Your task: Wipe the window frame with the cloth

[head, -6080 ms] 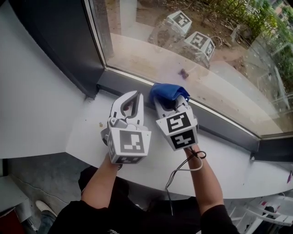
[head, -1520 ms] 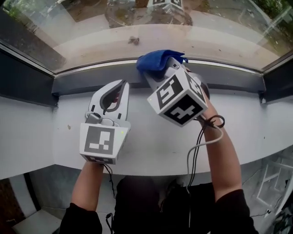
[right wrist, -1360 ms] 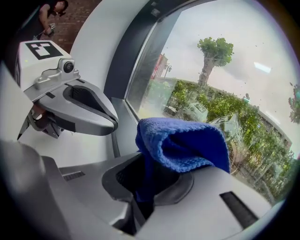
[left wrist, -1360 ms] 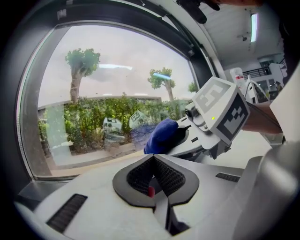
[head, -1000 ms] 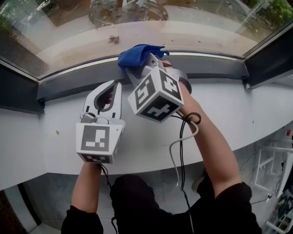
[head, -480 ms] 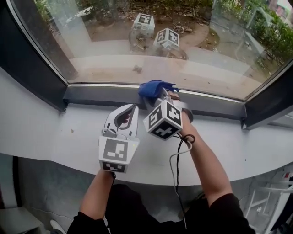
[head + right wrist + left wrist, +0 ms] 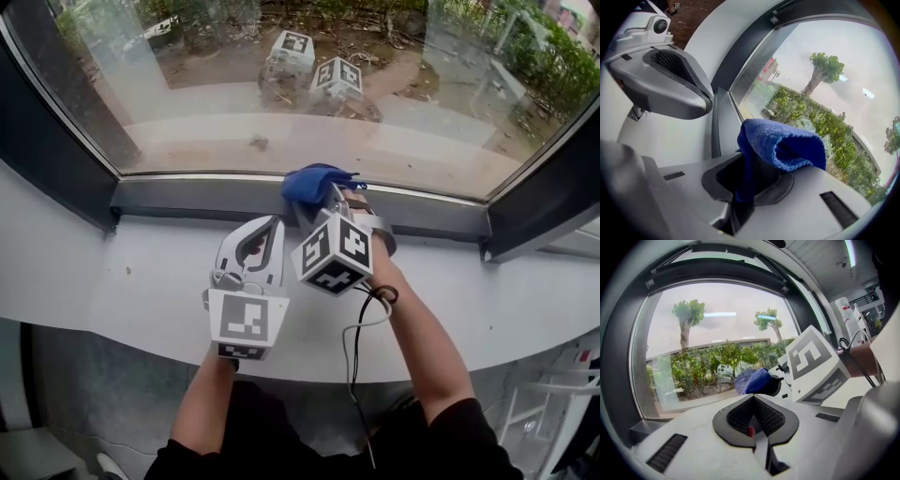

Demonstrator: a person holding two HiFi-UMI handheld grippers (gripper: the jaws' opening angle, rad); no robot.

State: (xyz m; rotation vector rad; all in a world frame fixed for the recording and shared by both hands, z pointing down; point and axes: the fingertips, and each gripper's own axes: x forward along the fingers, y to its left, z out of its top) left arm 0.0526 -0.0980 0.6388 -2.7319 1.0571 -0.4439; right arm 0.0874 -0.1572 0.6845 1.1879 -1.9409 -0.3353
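Against the lower rail of the window frame [image 7: 187, 199], the right tongs [image 7: 325, 199] are clamped on a bunched blue cloth [image 7: 314, 180]. Its free fold projects past the tips, so fabric rather than plastic meets the rail just below the pane [image 7: 169, 103]. The left tongs [image 7: 267, 228] are closed on nothing and sit low over the white sill [image 7: 131, 281] just beside, apparently parked clear of the wiping path.
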